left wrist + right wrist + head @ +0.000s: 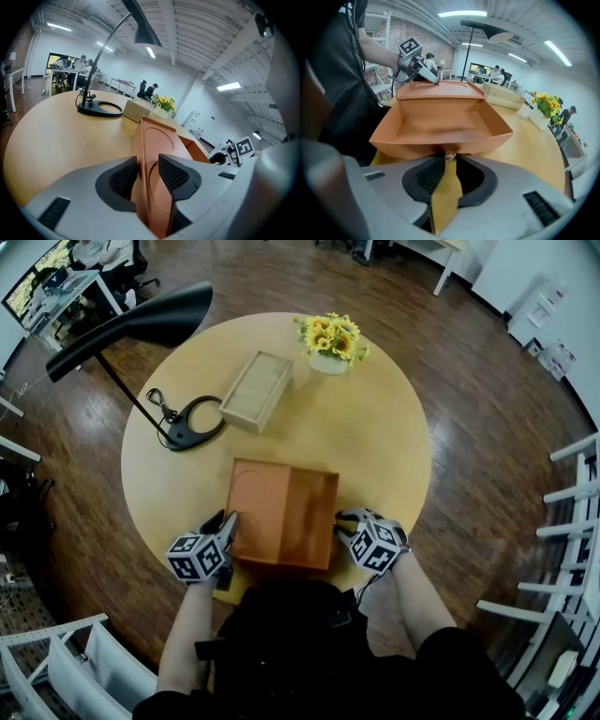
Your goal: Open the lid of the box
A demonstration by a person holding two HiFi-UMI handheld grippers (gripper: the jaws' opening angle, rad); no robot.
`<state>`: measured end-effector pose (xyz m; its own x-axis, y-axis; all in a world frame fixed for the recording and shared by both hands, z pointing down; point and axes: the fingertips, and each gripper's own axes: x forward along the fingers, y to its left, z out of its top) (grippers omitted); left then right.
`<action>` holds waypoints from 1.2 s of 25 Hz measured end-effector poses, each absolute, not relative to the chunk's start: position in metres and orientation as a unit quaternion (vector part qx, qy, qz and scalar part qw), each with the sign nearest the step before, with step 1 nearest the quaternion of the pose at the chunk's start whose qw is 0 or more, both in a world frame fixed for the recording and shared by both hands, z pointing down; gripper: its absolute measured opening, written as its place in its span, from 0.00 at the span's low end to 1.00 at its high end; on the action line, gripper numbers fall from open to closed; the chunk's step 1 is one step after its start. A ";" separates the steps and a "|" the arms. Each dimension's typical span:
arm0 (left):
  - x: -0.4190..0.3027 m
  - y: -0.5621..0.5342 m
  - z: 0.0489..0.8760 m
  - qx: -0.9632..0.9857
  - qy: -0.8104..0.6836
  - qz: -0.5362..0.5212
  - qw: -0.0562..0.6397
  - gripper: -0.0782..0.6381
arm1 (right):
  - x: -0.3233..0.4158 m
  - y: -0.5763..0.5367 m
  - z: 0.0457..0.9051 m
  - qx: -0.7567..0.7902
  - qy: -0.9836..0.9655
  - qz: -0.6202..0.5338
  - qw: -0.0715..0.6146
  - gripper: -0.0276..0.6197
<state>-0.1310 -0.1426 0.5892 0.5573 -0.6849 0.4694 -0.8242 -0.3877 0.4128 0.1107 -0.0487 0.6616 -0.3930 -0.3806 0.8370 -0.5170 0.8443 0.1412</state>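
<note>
An orange box (311, 521) stands open near the front edge of the round table (375, 437). Its inside (440, 119) is empty. The lid (258, 510) is swung out to the left. My left gripper (228, 526) is shut on the lid's edge; in the left gripper view the lid (157, 140) stands on edge between both pads (125, 177). My right gripper (345, 521) is at the box's right wall. In the right gripper view its tips (450, 161) close on a small metal clasp (450, 156) on that wall, and the far lid (440, 90) shows with the left gripper (429, 78) on it.
A black desk lamp (192, 427) stands at the table's left, its head (141, 322) reaching over the edge. A shallow wooden tray (256, 390) and a pot of sunflowers (331, 341) sit at the back. White chairs (581, 512) stand to the right and a white frame (66, 662) at lower left.
</note>
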 end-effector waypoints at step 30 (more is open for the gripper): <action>-0.157 -0.105 0.397 0.866 -0.452 -0.161 0.142 0.18 | 0.181 -0.092 0.409 0.451 -0.874 0.167 -0.064 0.18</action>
<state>-0.1569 -0.1054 0.3965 0.5398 -0.8281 -0.1509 -0.7365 -0.5515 0.3916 0.1811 -0.0925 0.4088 -0.5853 -0.8099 0.0392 -0.7673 0.5376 -0.3496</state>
